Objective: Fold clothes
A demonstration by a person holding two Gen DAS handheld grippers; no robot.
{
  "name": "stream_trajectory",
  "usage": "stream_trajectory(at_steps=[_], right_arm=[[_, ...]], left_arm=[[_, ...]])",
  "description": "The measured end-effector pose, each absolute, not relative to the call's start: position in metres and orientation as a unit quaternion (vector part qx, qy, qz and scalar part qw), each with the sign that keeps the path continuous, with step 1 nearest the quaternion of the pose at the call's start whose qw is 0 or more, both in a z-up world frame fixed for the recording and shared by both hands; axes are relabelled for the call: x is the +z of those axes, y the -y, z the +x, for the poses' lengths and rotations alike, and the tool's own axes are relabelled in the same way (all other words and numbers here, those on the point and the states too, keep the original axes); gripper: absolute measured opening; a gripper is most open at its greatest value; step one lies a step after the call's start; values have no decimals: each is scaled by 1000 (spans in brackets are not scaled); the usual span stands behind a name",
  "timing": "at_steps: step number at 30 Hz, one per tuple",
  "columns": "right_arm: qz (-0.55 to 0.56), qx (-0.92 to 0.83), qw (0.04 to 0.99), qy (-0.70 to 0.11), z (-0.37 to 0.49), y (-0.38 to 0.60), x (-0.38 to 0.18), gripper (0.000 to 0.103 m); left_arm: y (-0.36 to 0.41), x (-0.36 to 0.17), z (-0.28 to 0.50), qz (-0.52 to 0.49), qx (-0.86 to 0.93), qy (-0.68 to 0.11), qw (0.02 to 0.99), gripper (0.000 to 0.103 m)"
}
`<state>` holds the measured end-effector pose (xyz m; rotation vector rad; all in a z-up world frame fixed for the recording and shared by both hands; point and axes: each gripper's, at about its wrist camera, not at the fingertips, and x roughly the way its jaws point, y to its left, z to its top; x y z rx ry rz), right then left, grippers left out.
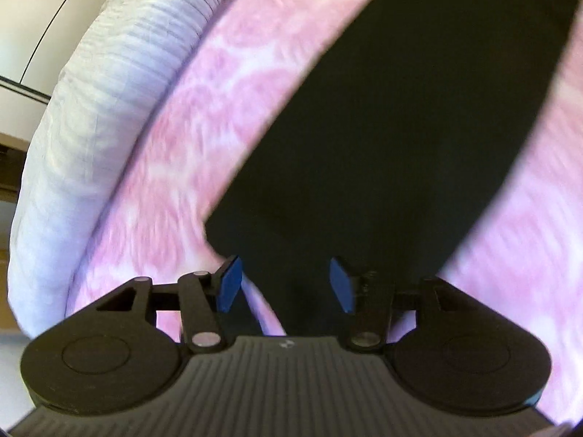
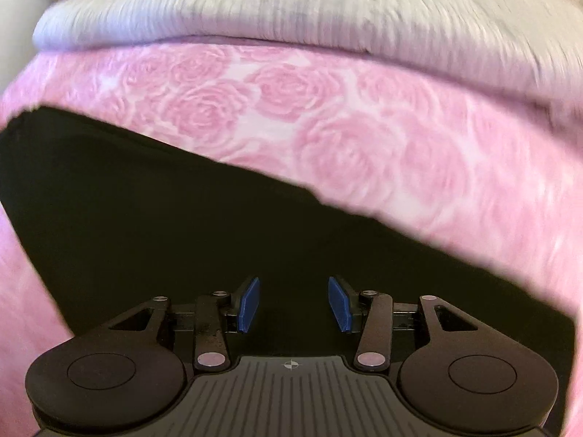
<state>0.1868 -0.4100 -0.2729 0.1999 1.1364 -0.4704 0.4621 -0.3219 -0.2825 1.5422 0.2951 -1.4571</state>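
Both tongs, left [image 1: 285, 284] and right [image 2: 293, 304], gape empty over black cloth [image 2: 182, 225]; no writing readable.

Garment [image 2: 182, 218] on bedspread [image 2: 364, 127], ribbed blanket [image 2: 255, 11] behind.

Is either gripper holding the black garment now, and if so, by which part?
Nothing is held. The left gripper and the right gripper both have open jaws above the black garment, and no cloth is pinched between the blue pads.
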Motion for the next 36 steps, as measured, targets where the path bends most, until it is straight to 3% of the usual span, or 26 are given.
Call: stream_trajectory(at_steps=[6, 10, 11, 13, 14, 15, 16, 18, 22, 29, 30, 32, 34, 36], right_arm=[[-92, -99, 794, -592, 224, 421, -302, 46], [-133, -50, 763, -631, 234, 426, -328, 46], [-138, -45, 754, -641, 234, 427, -334, 46], [-126, -46, 752, -646, 233, 432, -339, 46], [-117, -51, 754, -645, 232, 434, -341, 46], [-108, -56, 755, -644, 230, 436, -341, 37], [-101, -61, 756, -644, 229, 437, -339, 19], [-89, -71, 757, -643, 229, 438, -332, 0], [-69, -102, 766, -631, 229, 446, -316, 0], [-47, -125, 775, -617, 242, 459, -323, 0], [-59, -125, 775, -617, 241, 455, -324, 0], [-83, -122, 780, -608, 238, 446, -323, 11], [-90, -112, 785, -603, 237, 445, -325, 36], [-102, -99, 784, -604, 240, 444, -328, 46]], left_arm=[[388, -321, 453, 659, -597, -92, 448, 49], [417, -349, 464, 686, -602, -94, 397, 48], [419, -350, 465, 688, -608, -99, 384, 46], [422, -348, 468, 688, -617, -124, 362, 29], [423, -348, 469, 689, -619, -132, 354, 11], [422, -348, 468, 694, -616, -129, 349, 5], [419, -348, 468, 699, -615, -124, 343, 2], [414, -340, 469, 694, -619, -119, 347, 1], [423, -318, 487, 653, -627, -144, 400, 1], [425, -331, 483, 663, -616, -136, 403, 1], [425, -329, 484, 664, -617, -133, 401, 1], [421, -325, 482, 666, -618, -129, 396, 1], [422, -326, 481, 669, -617, -127, 394, 1], [422, -327, 480, 673, -616, -122, 391, 1]])
